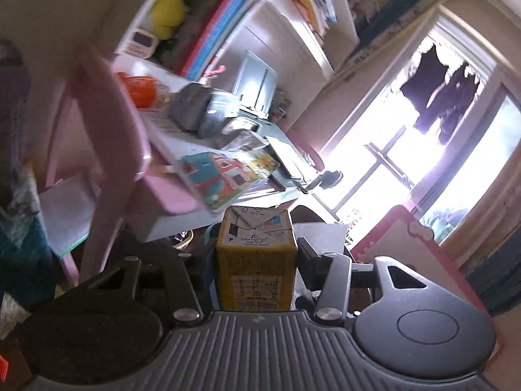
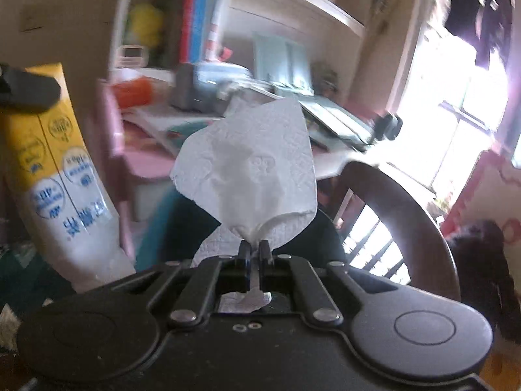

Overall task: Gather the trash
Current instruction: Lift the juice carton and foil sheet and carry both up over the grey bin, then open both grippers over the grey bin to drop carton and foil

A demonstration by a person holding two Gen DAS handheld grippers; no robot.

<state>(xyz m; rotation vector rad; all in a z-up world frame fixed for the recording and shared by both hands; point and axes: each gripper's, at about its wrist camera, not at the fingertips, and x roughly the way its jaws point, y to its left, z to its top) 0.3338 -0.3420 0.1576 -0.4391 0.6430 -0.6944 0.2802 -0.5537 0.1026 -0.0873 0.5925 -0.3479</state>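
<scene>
My left gripper [image 1: 257,254] is shut on a yellow drink carton [image 1: 257,260], held in the air with its folded end facing away from the camera. The same carton [image 2: 55,169], yellow above and white below, shows at the left of the right wrist view with a left finger [image 2: 26,91] against it. My right gripper [image 2: 255,249] is shut on a crumpled white paper tissue [image 2: 250,166], which fans out above the fingertips and pokes out behind them.
A cluttered desk [image 1: 195,143] with books, papers and a grey pouch lies ahead under shelves [image 1: 293,29]. A pink chair [image 1: 107,150] stands at the left, a dark wooden chair [image 2: 400,211] at the right. A bright window [image 1: 423,130] is at the right.
</scene>
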